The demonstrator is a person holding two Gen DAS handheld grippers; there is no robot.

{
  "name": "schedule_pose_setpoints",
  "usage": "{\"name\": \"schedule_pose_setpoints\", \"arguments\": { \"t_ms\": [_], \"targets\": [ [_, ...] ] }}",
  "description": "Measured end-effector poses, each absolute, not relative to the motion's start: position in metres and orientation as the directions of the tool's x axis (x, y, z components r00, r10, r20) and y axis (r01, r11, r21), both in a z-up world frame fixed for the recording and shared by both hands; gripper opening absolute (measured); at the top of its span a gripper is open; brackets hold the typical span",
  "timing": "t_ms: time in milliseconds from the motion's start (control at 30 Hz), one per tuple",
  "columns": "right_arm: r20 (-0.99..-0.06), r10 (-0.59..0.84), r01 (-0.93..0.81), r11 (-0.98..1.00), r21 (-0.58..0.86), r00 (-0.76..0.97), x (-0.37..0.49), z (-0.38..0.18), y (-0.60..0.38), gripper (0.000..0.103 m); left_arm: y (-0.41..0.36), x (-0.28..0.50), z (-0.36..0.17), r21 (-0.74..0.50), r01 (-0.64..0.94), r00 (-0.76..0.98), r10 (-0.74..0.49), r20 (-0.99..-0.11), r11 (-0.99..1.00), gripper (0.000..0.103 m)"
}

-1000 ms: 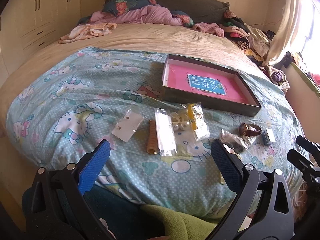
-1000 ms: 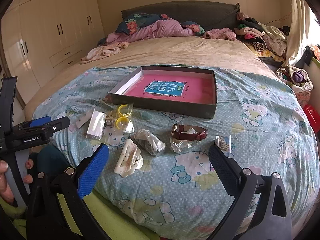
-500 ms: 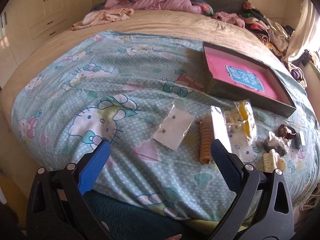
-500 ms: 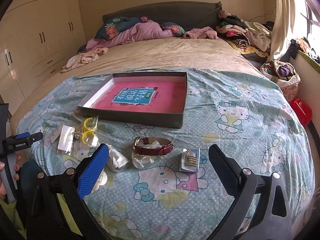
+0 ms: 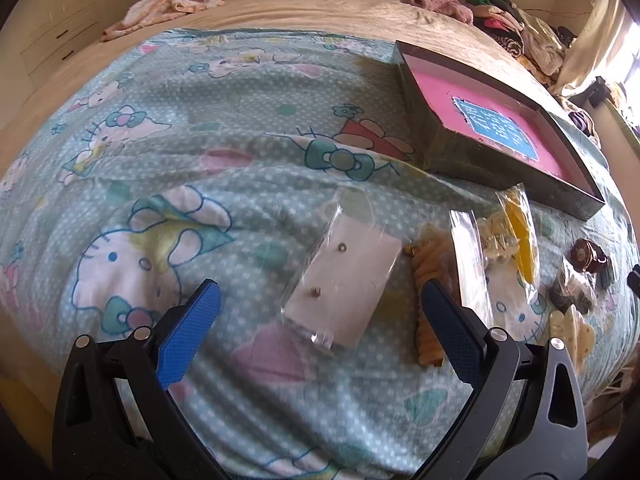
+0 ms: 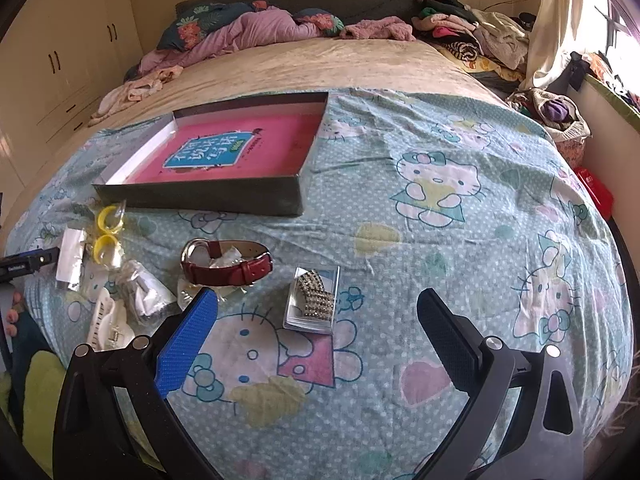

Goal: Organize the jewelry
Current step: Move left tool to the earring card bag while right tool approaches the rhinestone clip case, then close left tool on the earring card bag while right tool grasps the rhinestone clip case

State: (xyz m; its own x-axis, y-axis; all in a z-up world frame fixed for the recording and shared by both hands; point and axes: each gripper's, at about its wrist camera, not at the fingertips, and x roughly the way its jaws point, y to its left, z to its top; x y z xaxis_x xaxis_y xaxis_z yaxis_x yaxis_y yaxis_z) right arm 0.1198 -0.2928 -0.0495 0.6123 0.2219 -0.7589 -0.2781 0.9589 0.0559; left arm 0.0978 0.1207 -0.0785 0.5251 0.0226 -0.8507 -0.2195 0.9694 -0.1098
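Observation:
A shallow dark box with a pink bottom (image 5: 500,120) (image 6: 224,168) lies on the Hello Kitty bedspread. My left gripper (image 5: 320,312) is open, just above a bagged earring card (image 5: 344,280). An orange hair coil (image 5: 430,304), a clear packet (image 5: 468,268) and yellow rings in a bag (image 5: 520,232) lie to its right. My right gripper (image 6: 316,320) is open over a rhinestone piece in a clear case (image 6: 314,300). A red-strap watch (image 6: 228,266), a bagged dark item (image 6: 144,292) and a cream hair claw (image 6: 108,320) lie to its left.
Pillows, a pink quilt (image 6: 256,28) and piled clothes (image 6: 468,36) lie at the bed's head. Cabinets (image 6: 60,60) stand on the left. A curtain and window (image 6: 560,20) are on the right, with a basket of clothes (image 6: 560,116) beside the bed.
The left gripper moved left and closer to the bed, bringing the earring card between its fingers. The right gripper moved right and closer, over the rhinestone case. Both stayed open.

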Motion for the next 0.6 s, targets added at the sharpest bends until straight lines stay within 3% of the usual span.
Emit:
{"name": "schedule_pose_setpoints", "arguments": {
  "t_ms": [167,300,367,433,500,600],
  "targets": [
    [-0.782,0.206,-0.255,0.965,0.062,0.589,0.133,-0.069,-0.296,0.095,0.124,0.114,-0.089,-0.106,-0.226,0.486,0.017,-0.874,0.968,0.081],
    [-0.802,0.223,-0.261,0.961,0.087,0.555,0.142,-0.081,-0.294,0.074,0.117,0.120,-0.092,-0.076,-0.191,0.473,0.024,-0.881,0.979,0.073],
    [-0.802,0.221,-0.268,0.960,0.079,0.555,0.144,-0.084,-0.291,0.064,0.112,0.121,-0.091,-0.061,-0.167,0.474,0.026,-0.880,0.984,0.065],
    [-0.797,0.227,-0.282,0.956,0.073,0.560,0.144,-0.085,-0.288,0.045,0.108,0.120,-0.089,-0.052,-0.149,0.482,0.027,-0.876,0.987,0.048],
    [-0.791,0.256,-0.300,0.949,0.096,0.556,0.145,-0.086,-0.288,0.034,0.104,0.119,-0.086,-0.043,-0.134,0.493,0.029,-0.869,0.990,0.043],
    [-0.780,0.281,-0.308,0.944,0.119,0.560,0.144,-0.083,-0.289,0.033,0.102,0.117,-0.082,-0.042,-0.122,0.509,0.026,-0.860,0.992,0.039]
  ]
}}
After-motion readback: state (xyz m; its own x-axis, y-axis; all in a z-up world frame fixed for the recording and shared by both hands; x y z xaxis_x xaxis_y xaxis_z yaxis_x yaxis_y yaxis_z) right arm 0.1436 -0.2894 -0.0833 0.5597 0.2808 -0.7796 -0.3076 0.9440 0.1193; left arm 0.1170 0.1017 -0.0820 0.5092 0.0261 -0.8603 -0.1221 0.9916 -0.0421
